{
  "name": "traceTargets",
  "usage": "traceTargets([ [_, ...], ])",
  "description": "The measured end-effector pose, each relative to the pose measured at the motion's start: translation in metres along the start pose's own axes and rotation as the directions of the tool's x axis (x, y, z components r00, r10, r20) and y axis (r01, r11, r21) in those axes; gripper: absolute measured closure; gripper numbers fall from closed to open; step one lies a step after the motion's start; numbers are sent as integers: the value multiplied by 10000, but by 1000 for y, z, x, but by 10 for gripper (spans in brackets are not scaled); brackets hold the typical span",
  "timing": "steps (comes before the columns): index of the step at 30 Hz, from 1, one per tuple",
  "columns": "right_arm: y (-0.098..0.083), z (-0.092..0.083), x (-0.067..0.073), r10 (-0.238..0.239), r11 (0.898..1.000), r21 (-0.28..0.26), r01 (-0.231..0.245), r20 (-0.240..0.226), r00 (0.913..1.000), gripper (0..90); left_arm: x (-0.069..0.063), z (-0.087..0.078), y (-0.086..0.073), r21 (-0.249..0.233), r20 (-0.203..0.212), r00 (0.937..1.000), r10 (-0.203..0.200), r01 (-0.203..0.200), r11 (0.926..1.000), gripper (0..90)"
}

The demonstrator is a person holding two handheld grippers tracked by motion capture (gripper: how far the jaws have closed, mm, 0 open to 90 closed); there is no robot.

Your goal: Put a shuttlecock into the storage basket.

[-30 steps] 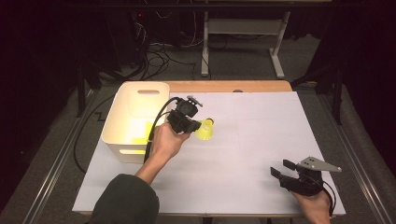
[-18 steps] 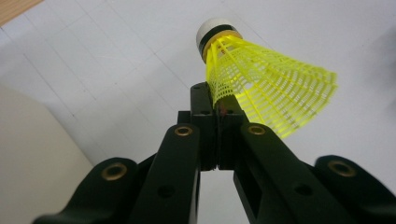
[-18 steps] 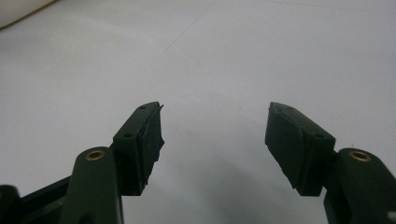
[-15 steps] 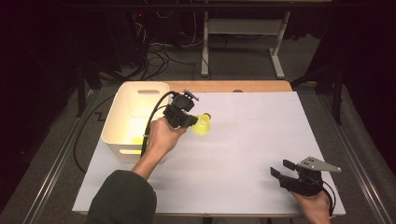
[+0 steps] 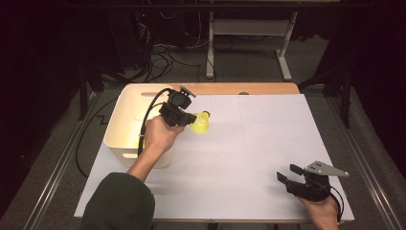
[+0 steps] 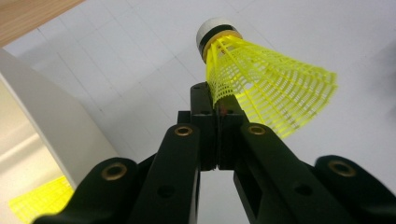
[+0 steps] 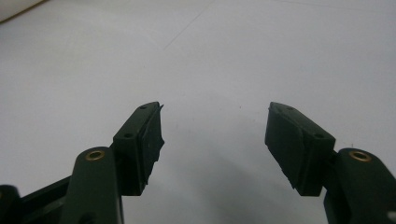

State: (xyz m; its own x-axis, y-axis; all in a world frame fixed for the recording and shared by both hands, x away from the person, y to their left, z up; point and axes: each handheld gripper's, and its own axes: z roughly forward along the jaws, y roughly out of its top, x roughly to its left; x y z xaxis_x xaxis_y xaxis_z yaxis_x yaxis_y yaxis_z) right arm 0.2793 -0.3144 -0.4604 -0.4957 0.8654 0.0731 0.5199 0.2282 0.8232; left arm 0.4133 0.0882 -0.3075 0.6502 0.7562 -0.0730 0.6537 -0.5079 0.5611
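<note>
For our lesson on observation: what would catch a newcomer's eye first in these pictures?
The bright yellow shuttlecock stands out, pinched by its skirt edge in the left gripper beside the cream bin at the table's left. More yellow glows inside that bin. At the near right corner, the right gripper rests with its jaws apart over the white table.

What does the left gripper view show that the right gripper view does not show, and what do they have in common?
The left gripper view shows the left gripper shut on the mesh skirt of a yellow shuttlecock, beside the white bin with something yellow inside. The right gripper view shows the right gripper with its jaws open and nothing between them. Both views share the white table cover beneath the jaws.
</note>
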Motion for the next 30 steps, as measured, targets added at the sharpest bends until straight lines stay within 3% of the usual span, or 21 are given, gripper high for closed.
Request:
traceTargets([
  [30, -1, 0, 0, 35, 10000, -35, -34, 22, 10000, 373, 25, -29, -1, -330, -264, 9988, -415, 406, 9986, 893],
])
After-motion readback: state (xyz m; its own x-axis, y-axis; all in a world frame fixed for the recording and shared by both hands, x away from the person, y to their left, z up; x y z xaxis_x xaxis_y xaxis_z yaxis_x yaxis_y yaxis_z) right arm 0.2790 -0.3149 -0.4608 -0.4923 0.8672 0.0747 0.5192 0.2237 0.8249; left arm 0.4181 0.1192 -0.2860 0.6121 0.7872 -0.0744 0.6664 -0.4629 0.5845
